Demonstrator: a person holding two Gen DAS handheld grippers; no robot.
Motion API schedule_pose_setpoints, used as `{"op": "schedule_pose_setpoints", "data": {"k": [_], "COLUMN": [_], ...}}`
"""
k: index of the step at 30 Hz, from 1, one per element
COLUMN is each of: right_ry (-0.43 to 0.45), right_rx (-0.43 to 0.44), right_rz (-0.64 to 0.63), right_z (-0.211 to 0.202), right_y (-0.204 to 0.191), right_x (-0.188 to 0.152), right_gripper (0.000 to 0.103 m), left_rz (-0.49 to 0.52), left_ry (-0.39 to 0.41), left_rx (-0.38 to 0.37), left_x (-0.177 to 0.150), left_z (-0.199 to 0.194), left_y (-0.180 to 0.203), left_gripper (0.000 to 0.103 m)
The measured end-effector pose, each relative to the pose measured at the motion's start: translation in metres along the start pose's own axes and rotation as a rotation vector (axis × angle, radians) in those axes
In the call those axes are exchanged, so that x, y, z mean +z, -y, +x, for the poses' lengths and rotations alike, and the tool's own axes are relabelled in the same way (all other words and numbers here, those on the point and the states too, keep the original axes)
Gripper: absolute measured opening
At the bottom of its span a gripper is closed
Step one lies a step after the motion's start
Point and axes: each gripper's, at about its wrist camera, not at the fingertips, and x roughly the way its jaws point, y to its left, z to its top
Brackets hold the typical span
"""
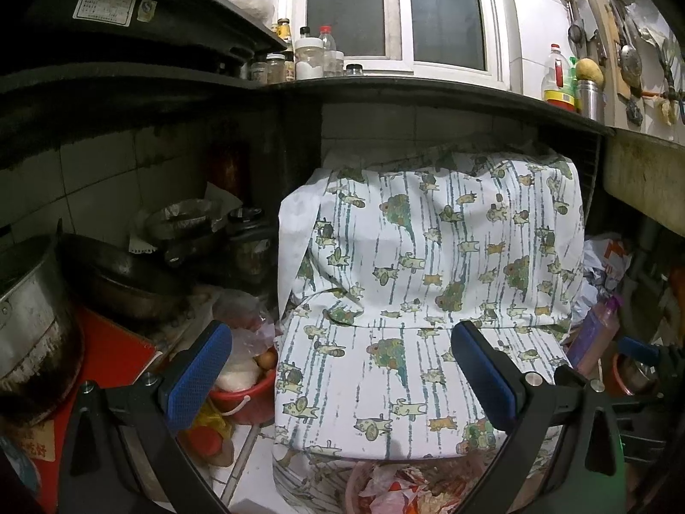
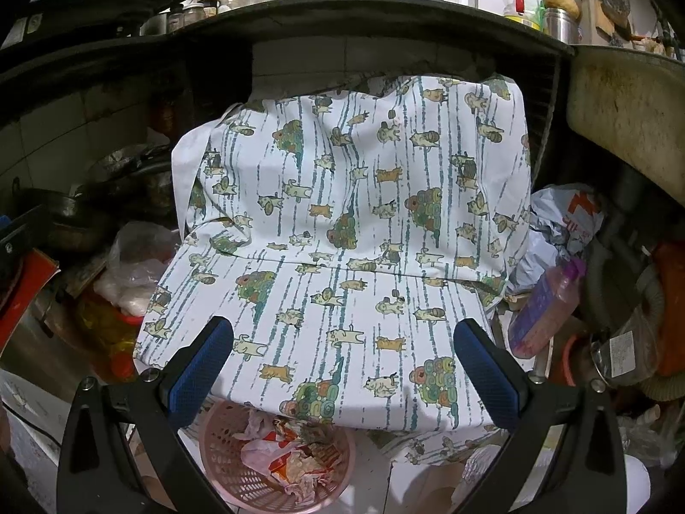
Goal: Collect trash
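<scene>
A pink plastic trash basket [image 2: 222, 462] full of crumpled paper and wrappers [image 2: 282, 454] stands on the floor, just below a chair draped in a white patterned cloth [image 2: 351, 231]. It also shows at the bottom edge of the left wrist view [image 1: 355, 488]. My right gripper [image 2: 342, 368] is open and empty above the basket, in front of the chair seat. My left gripper [image 1: 342, 377] is open and empty over the cloth-covered seat [image 1: 411, 257]. The tip of the right gripper [image 1: 638, 349] shows at the right in the left wrist view.
A black counter [image 1: 428, 90] with jars and bottles runs above the chair. Pots and pans [image 1: 120, 274] sit left under it, with a red bucket [image 1: 252, 398] of food. Bags [image 2: 565, 218], a purple bottle [image 2: 543, 304] and hoses crowd the right.
</scene>
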Motion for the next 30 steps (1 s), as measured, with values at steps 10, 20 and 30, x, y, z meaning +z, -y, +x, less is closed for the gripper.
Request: {"op": "schedule_pose_setpoints", "data": {"k": [10,20,30], "right_ry": [-0.001,0.000,-0.001], "right_rx": [-0.002,-0.002,-0.002], "right_rz": [-0.002,0.000,-0.002], "right_z": [0.000,0.000,0.001], "right_y": [0.000,-0.001,0.000], "right_x": [0.000,0.000,0.000], "right_gripper": [0.102,0.102,0.102], "left_rz": [0.003,0.012,0.001], "left_ry": [0.000,-0.002,-0.004], "left_rx": [-0.007,-0.008,-0.010], "left_x": [-0.001,-0.001,-0.002], "left_z": [0.000,0.001,0.005], "left_y": [0.001,-0.001,-0.010], "left_gripper": [0.103,0.103,0.103]}}
